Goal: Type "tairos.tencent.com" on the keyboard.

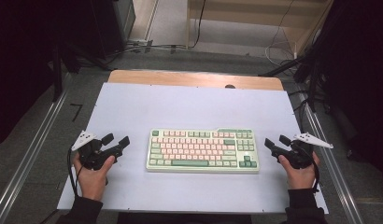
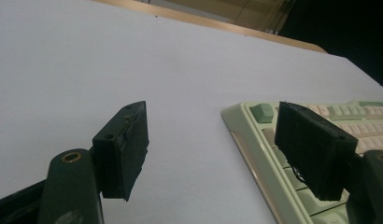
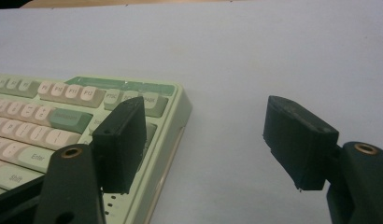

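A pale green keyboard with pink and green keys lies in the middle of the white table top. My left gripper rests in a hand to the keyboard's left, open and empty, jaws aimed toward it. In the left gripper view my jaws stand wide apart, and the keyboard's left end shows behind the right jaw. My right gripper is held just off the keyboard's right end, open with nothing in it. In the right gripper view the keyboard's right corner sits behind the left jaw.
A wooden strip borders the table's far edge. Metal rails run along both sides, with dark stands and cables on the floor beyond. Bare white surface lies in front of and behind the keyboard.
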`<state>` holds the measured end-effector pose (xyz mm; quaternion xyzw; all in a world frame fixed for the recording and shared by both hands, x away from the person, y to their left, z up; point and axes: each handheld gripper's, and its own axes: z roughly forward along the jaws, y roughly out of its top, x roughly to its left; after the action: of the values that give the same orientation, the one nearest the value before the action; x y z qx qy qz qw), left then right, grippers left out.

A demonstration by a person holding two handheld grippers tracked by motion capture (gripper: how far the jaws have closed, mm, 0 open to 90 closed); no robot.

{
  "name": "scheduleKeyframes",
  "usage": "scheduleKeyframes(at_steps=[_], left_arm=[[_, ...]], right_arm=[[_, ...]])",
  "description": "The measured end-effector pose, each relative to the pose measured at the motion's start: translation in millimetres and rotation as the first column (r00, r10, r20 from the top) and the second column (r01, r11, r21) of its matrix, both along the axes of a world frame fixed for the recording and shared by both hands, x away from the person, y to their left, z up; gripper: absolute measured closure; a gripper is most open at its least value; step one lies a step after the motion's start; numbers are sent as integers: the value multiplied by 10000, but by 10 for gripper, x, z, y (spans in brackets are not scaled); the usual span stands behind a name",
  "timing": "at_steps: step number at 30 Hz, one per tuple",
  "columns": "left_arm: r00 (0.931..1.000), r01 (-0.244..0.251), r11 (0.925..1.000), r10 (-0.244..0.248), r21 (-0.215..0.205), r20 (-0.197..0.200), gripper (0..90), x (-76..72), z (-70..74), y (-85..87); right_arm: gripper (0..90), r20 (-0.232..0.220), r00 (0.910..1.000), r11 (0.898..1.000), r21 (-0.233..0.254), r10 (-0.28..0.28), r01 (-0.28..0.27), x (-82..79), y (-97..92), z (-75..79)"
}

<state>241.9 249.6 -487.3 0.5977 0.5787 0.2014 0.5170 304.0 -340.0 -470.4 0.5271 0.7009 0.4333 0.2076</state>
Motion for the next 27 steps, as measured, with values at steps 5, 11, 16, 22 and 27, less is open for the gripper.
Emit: scheduleKeyframes(at_steps=[5, 11, 16, 22, 27], left_arm=[[9991, 415, 9991, -414, -95, 65, 294, 28, 9, -95], [9954, 943, 9954, -940, -169, 170, 335, 68, 14, -221], [9909, 1323, 9908, -1316, -280, 265, 367, 98, 21, -316], [9862, 1643, 9856, -1633, -405, 264, 381, 131, 42, -410], [9737, 2279, 9733, -2279, -285, 54, 388, 200, 49, -627]], right_arm=[[285, -6, 10000, 10000, 5, 92, -92, -5, 34, 4], [285, -22, 9997, 9997, -27, 224, -224, -6, 71, 4], [285, -30, 9996, 9996, -62, 270, -270, -4, 91, 1], [285, -50, 9994, 9994, -53, 332, -332, -5, 107, -2], [285, -49, 9991, 9991, -56, 415, -416, -5, 137, -2]])
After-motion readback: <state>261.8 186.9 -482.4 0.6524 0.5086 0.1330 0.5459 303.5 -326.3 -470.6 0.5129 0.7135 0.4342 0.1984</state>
